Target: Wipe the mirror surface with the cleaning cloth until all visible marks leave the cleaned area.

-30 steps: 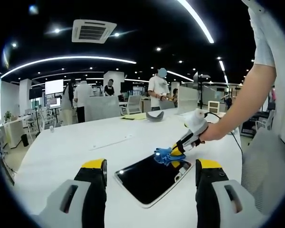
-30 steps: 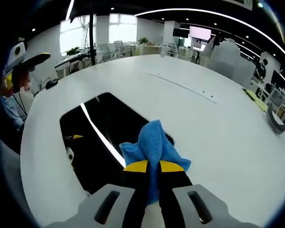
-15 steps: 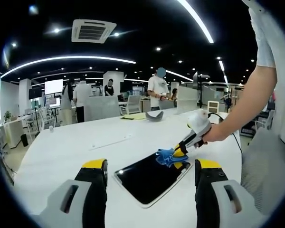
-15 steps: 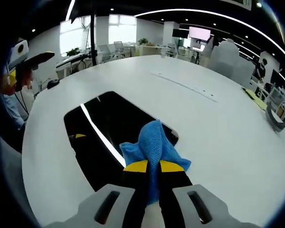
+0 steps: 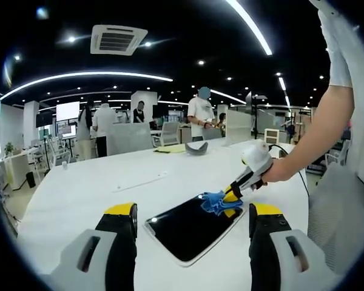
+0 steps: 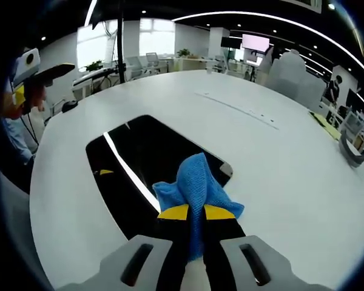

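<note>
The right claw is clamped tight on a bunched, soft blue cleaning cloth, pressing it against the near corner of the mirror. The left claw hangs wide apart, holding nothing, above the bench. The mirror is a flat, glossy dark slab with rounded corners, lying on the smooth white bench and reflecting ceiling lights.

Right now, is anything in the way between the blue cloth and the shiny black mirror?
Nothing visible is. The right gripper is shut on the blue cloth, which sits right at one end of the mirror. The mirror lies flat on the white table with nothing on top of it. The left gripper hangs open, apart from the mirror.
</note>
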`<state>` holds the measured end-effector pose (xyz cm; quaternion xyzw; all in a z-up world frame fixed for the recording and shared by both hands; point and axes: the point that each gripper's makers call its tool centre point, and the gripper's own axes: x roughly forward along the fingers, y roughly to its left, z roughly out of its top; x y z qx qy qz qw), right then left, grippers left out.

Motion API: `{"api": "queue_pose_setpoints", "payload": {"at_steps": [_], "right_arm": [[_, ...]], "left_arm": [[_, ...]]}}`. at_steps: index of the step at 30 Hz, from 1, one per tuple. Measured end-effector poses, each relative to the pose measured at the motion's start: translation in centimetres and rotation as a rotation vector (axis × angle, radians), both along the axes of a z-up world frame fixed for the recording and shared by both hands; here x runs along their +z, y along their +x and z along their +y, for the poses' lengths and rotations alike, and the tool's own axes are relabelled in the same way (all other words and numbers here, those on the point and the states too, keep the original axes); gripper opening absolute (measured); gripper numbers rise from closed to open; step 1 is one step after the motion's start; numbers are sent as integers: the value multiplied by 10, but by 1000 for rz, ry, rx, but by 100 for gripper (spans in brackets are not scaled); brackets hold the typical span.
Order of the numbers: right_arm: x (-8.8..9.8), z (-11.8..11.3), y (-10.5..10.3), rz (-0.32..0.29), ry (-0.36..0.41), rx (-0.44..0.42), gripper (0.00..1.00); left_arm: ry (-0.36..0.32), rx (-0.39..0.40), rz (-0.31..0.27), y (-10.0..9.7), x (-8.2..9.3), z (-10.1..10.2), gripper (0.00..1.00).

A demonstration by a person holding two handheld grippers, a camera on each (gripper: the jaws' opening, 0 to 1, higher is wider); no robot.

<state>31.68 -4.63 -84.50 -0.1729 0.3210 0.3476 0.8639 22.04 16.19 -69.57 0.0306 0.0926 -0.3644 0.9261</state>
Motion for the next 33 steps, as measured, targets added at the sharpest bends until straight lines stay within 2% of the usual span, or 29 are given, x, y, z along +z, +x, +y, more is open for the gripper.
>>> {"api": "queue_pose_setpoints", "payload": {"at_steps": [19, 33], "right_arm": [[0, 3, -1, 5, 9, 3, 2], [0, 26, -2, 8, 25, 50, 2]], "left_arm": [[3, -5, 1, 0, 0, -1, 75], [4, -4, 2, 1, -1, -1, 75]]}}
